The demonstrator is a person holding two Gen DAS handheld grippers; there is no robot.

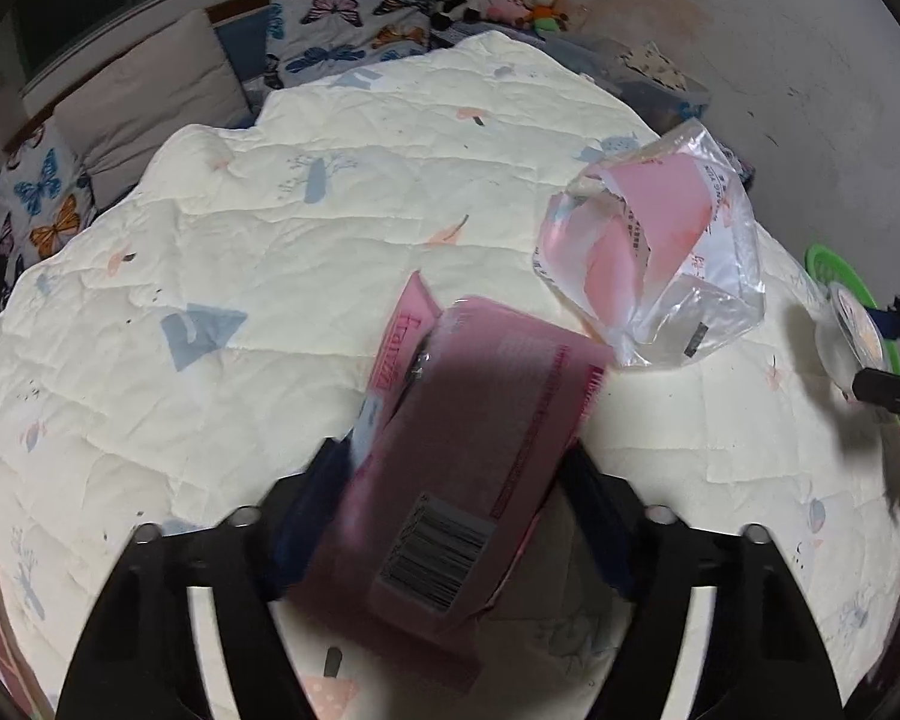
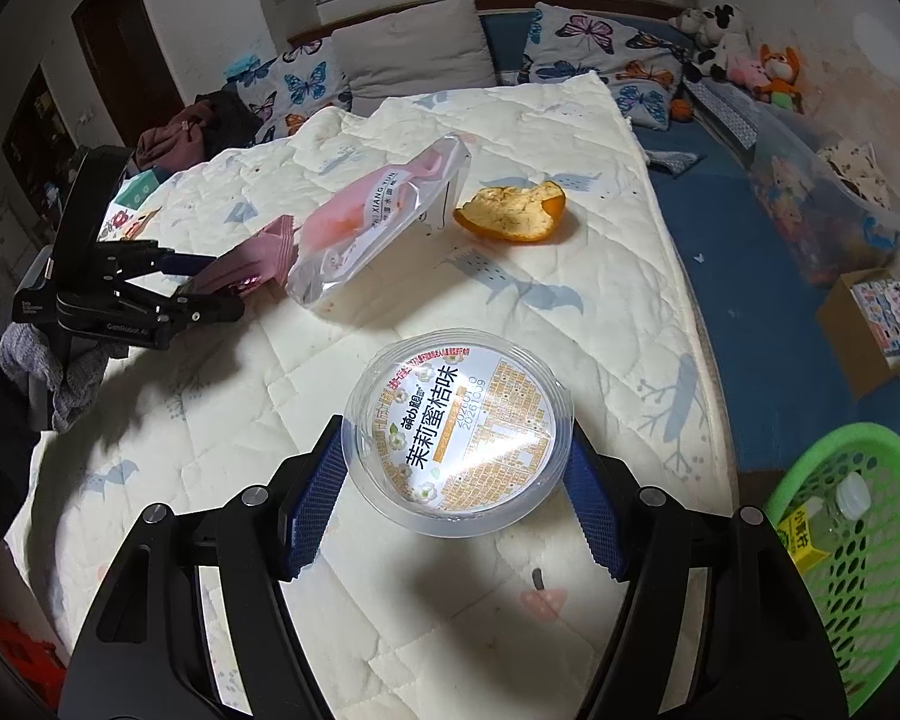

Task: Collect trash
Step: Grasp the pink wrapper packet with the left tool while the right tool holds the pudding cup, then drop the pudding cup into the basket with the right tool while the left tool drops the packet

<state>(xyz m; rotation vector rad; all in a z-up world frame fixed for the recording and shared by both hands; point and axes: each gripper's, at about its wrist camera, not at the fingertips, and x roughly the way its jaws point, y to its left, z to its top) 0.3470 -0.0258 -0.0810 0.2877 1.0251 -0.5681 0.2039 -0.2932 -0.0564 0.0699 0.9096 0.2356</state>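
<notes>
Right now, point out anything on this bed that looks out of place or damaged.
An orange peel lies bare on the quilt, torn and ragged. Beside it lies a crumpled clear plastic bag. The left gripper holds a pink carton whose end flap is open. The right gripper clamps a round clear tub.

Left hand-held gripper (image 1: 450, 480) and right hand-held gripper (image 2: 453, 480): matte black angular frames with slotted openings and round silver screw heads. Fingers (image 2: 312, 498) carry blue ribbed pads. White lettering marks the left unit's black body.
</notes>
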